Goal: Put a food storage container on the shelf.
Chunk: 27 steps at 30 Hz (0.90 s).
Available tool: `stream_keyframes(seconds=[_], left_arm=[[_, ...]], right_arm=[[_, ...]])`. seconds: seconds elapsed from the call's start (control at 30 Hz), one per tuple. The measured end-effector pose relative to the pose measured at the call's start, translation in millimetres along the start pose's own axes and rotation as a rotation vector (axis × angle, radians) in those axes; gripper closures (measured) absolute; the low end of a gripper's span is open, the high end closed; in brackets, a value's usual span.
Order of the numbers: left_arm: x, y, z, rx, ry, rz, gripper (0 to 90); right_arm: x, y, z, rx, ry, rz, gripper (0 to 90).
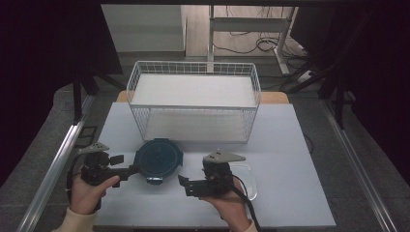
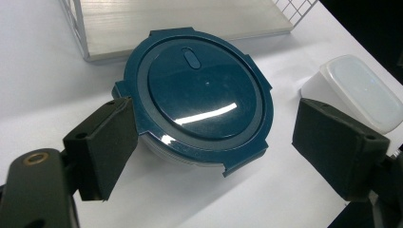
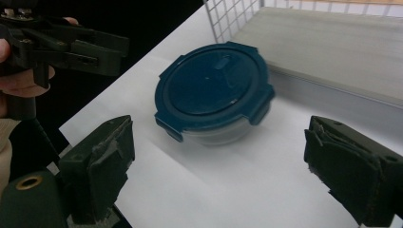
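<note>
The round blue container sits just left of centre in the lower half of the high view, its lid clipped on, tabs sticking out at four edges. It rests on the white table, close in front of the wire basket but apart from it.

My left claw is spread wide, its pads on either side of the lid's near rim; the left pad sits right at the lid's edge, and I cannot tell if it touches. The right pad has clear table around it.

My right claw is also wide open with nothing between its pads, facing the container across a bare strip of table. In the high view it sits bottom centre, just right of the container.

A clear rectangular box lies at the right edge of the left gripper view, near the container.
</note>
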<state>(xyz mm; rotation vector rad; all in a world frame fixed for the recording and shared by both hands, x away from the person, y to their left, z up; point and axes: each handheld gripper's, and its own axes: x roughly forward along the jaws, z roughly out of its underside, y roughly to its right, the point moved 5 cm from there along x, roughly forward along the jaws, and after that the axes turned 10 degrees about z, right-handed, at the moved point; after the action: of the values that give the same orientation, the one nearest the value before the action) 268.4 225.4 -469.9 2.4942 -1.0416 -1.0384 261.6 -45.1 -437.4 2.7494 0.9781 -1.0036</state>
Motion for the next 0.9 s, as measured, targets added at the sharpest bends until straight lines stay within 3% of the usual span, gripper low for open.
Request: stream_keyframes(seconds=[0.1, 0.37, 0.5, 0.63, 0.73, 0.9], left_arm=[[-0.1, -0.8, -0.1, -0.002, -0.001, 0.003, 15.0], [1.7, -8.6, -3.6, -0.012, -0.008, 0.021, 15.3], [3.0, -16.3, -8.1, -0.031, -0.010, 0.034, 15.2], [5.6, -21.6, -10.5, -0.047, -0.025, 0.055, 14.9], [8.4, -28.5, -13.7, -0.078, -0.030, 0.087, 14.4], [11.3, -37.5, -15.3, -0.110, -0.033, 0.102, 13.0]], right_arm=[[7.0, -4.7, -2.6, -0.002, -0.004, -0.001, 9.6], [37.1, -7.4, -10.5, 0.064, -0.048, -0.034, 9.4], [54.9, -8.2, -12.1, 0.106, -0.079, -0.048, 9.0], [61.1, -8.4, -13.0, 0.127, -0.087, -0.048, 8.9], [73.8, -11.6, -12.9, 0.160, -0.106, -0.046, 7.8], [91.8, -14.5, -12.8, 0.198, -0.138, -0.044, 6.8]])
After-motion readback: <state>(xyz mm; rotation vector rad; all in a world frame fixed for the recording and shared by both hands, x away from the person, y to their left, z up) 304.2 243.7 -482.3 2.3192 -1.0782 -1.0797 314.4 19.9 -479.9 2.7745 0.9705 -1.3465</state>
